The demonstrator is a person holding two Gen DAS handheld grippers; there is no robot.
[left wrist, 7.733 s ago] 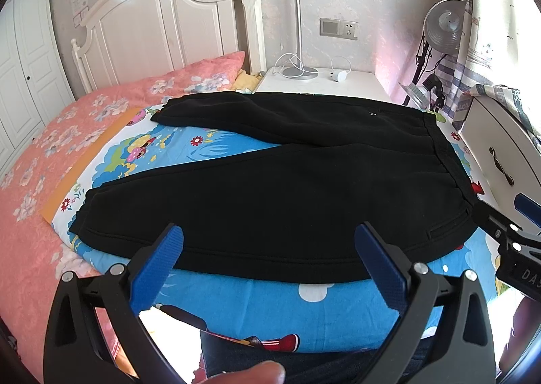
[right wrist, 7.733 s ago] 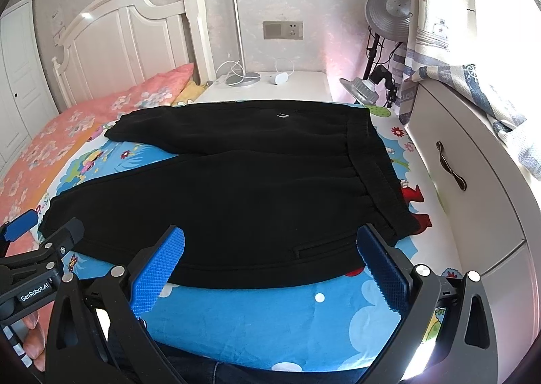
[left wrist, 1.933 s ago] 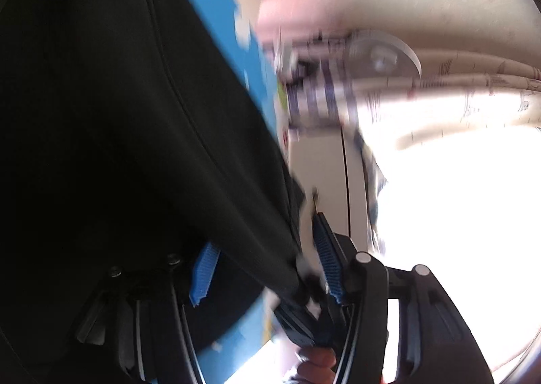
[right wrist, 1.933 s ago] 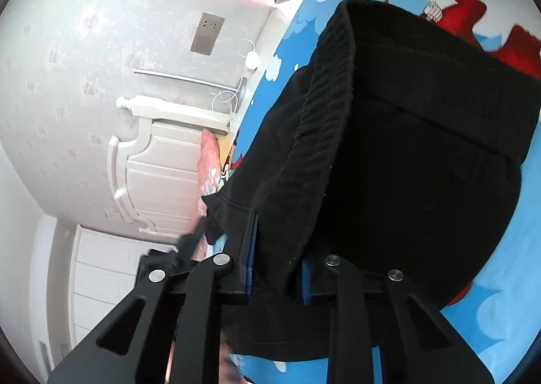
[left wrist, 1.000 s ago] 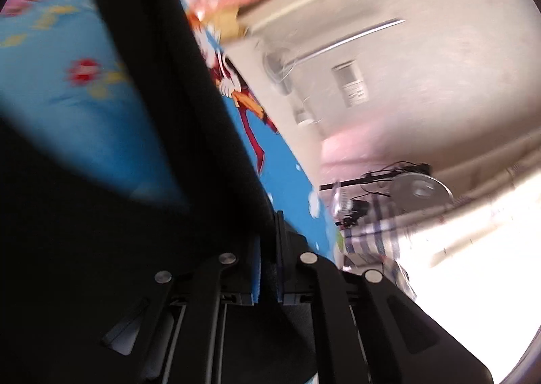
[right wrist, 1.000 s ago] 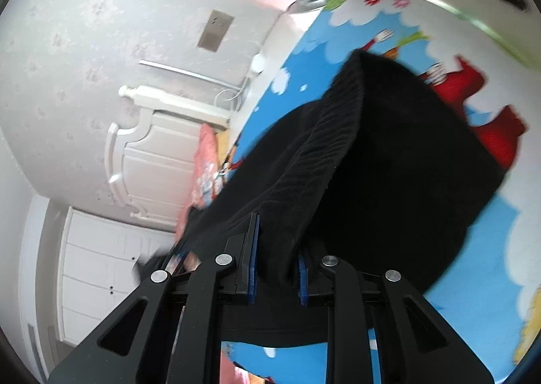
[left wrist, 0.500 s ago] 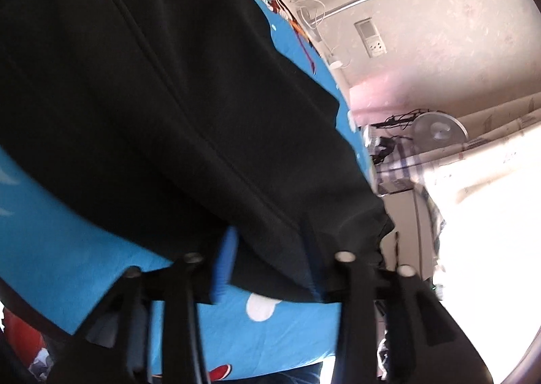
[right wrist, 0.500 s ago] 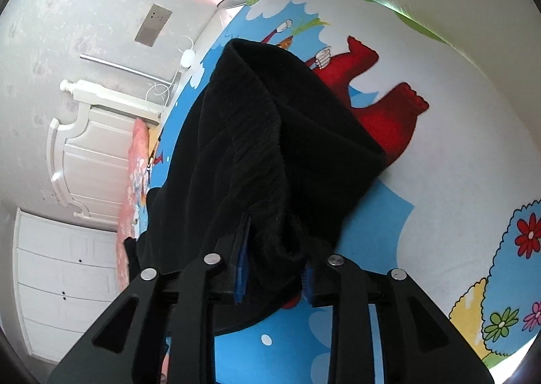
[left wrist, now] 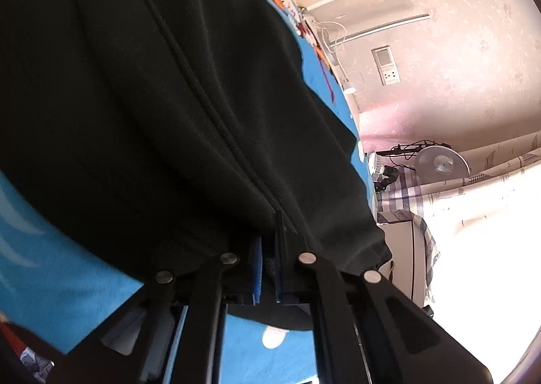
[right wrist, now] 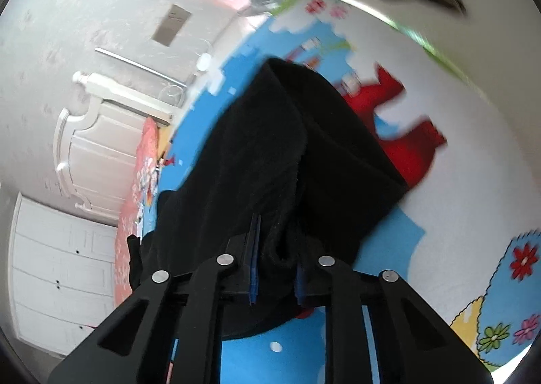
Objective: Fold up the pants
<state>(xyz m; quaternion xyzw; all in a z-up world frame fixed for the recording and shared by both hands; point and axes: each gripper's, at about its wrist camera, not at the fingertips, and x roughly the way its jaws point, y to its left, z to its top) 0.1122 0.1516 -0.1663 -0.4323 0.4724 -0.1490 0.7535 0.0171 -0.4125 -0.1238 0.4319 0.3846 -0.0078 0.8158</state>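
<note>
The black pants [left wrist: 142, 86] lie bunched on the blue cartoon bed sheet [left wrist: 50, 282] and fill most of the left wrist view. My left gripper [left wrist: 268, 269] is shut on a fold of the black fabric along a seam. In the right wrist view the pants [right wrist: 280, 160] rise in a doubled-over hump, ribbed waistband on the left side. My right gripper [right wrist: 275, 265] is shut on the thick waistband edge, which is pinched between the blue pads [right wrist: 254, 258].
A white headboard [right wrist: 101, 133] and pink floral bedding [right wrist: 142, 174] lie beyond the pants. A white nightstand with cables [left wrist: 334, 45], a fan [left wrist: 439, 164] and curtains [left wrist: 490, 187] stand on the far side. A white wardrobe [right wrist: 50, 269] is at the left.
My left gripper has closed from part open to shut on the pants fabric. My right gripper keeps its hold on the waistband and has shifted, with the view now blurred by motion.
</note>
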